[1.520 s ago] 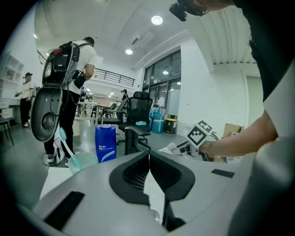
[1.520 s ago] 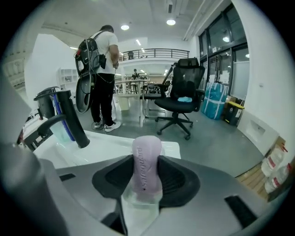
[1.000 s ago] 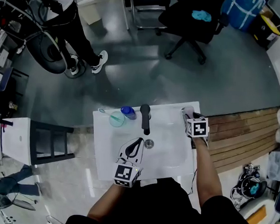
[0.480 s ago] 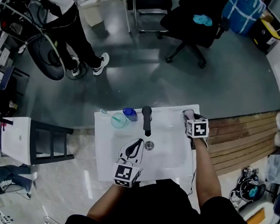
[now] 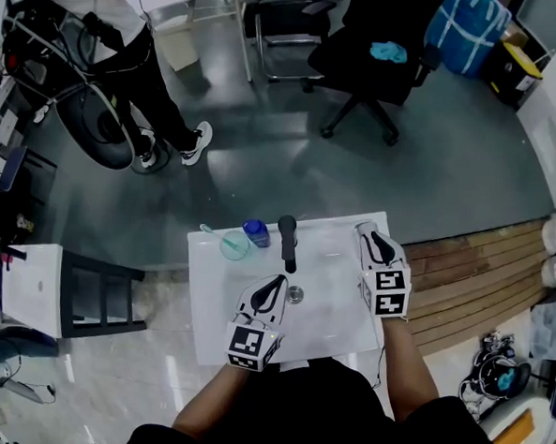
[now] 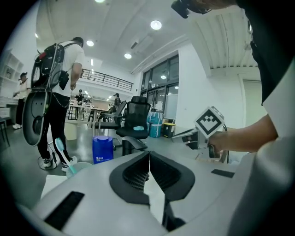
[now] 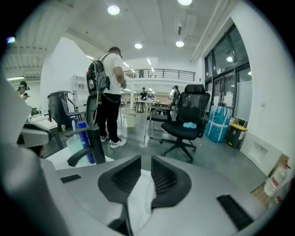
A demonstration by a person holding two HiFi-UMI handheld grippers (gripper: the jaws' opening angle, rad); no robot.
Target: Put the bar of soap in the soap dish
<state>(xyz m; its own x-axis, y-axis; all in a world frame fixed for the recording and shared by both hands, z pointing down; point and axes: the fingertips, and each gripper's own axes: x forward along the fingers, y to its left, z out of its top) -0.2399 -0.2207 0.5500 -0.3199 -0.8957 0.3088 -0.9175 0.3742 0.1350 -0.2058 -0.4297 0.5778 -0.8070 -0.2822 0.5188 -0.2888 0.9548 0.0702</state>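
Take twelve o'clock as straight ahead of the person holding the tools, across the white washstand [image 5: 206, 329]. Nearest them, at about eleven o'clock, the left gripper [image 5: 279, 279] hangs over the bowl. Its jaws are pressed together with nothing in them, and its tips are just beside the drain [image 5: 295, 293]. At one o'clock the right gripper [image 5: 371, 235] is held up off the stand's right edge, aimed at the far right corner. Its jaws have just been closing and now stand a narrow slit apart, with only the white surface showing through the gap. Just past its tips, on that corner, sits a small pale shape that looks like the soap dish [image 5: 361, 227]. The gripper covers part of it, and I cannot make out the bar of soap apart from it. At twelve o'clock, beyond the drain, the black tap [image 5: 287, 242] stands at the back rim. At ten o'clock of the tap, a blue bottle [image 5: 255, 229] and a clear cup [image 5: 231, 244] holding a toothbrush [image 5: 212, 230] stand close together. Farther off on the grey floor there is a black office chair [image 5: 370, 30] near one o'clock and a big blue bag [image 5: 473, 27] at two. A person with a backpack [image 5: 138, 58] stands at ten.
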